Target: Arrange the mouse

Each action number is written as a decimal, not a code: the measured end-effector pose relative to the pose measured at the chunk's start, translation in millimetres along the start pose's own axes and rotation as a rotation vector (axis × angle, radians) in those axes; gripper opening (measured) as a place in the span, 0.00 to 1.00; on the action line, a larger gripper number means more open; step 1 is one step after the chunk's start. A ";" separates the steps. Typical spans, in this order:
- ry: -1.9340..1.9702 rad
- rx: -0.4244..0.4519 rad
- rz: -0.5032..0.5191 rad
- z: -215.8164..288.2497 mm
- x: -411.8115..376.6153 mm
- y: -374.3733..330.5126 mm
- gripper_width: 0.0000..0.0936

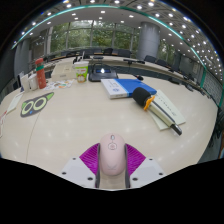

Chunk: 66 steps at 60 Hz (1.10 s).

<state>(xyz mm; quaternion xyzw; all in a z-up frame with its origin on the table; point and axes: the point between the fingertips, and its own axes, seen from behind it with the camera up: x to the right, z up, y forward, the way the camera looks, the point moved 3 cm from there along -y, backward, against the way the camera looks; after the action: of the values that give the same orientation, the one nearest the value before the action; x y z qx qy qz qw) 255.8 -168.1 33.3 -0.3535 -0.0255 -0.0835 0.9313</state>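
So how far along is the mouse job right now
Done: the hand-held gripper has the pink mouse between its fingers. In hand: both purple pads sit against its sides, so it looks gripped. Left: setting it down somewhere on the table; the blue book and other clutter lie well beyond it.

A wide, pale table (70, 125) fills the near ground, its surface evenly lit. Beyond the table's far edge stands a row of tall windows (95, 38) with dark frames, greenery showing through the glass. A thick pale column (150, 42) rises beside the windows. Above the table curves a dark ceiling carrying rows of small bright lights (110, 8). More desks (150, 66) with dark tops sit between the table and the windows, below the column.
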 end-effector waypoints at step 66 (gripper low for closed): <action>-0.125 -0.001 0.259 132.1 -402.8 121.2 0.63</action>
<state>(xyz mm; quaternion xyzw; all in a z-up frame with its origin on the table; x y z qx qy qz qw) -118.4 64.1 10.0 -0.3590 -0.0376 0.0594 0.9307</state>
